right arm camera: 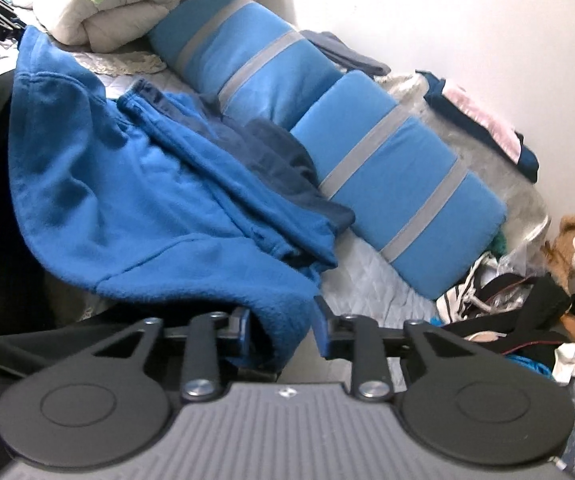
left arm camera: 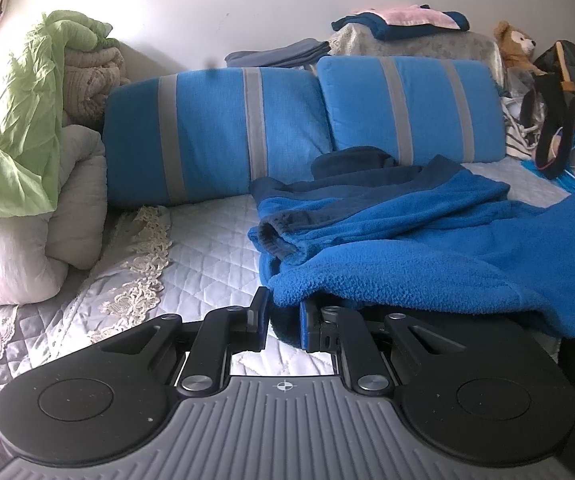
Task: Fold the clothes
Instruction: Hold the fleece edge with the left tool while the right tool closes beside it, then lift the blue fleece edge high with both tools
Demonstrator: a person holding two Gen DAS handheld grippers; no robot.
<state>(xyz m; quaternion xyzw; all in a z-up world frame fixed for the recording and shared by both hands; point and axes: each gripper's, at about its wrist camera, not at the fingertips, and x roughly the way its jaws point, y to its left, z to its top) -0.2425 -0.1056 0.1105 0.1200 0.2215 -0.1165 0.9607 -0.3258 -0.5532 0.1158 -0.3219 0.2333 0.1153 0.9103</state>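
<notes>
Blue fleece top (left arm camera: 427, 248) lies rumpled on the bed (left arm camera: 207, 248), just in front of the two blue striped cushions (left arm camera: 215, 132) that lean against the wall. Its dark navy collar part (left arm camera: 351, 164) touches the cushions; a dark-lined cuff (left arm camera: 275, 236) faces me on the cushion-left side.

My left hand-held gripper (left arm camera: 283, 316) is at the near hem of the fleece, on the side away from the cushions. Fingers (left arm camera: 257, 312) stand a moderate gap apart, with the hem draped over the right finger and fabric hanging into the gap. Can't tell whether it pinches anything.

My right hand-held gripper (right arm camera: 281, 332) is at the other near edge of the fleece (right arm camera: 135, 184). The jaws are parted fairly wide and a fold of blue fabric hangs down between them, against the left finger (right arm camera: 243, 328). Not clamped as far as I see.

Left of the cushions: green cloth (left arm camera: 11, 120) over piled beige bedding (left arm camera: 75, 168). Behind the cushions: folded dark clothes (left arm camera: 279, 54) and a navy and pink stack (left arm camera: 403, 20). Right of the cushions: teddy bear (left arm camera: 513, 46) and a black bag (left arm camera: 559, 92). A lace trim (left arm camera: 139, 256) lies on the quilted bed cover near the left cushion
</notes>
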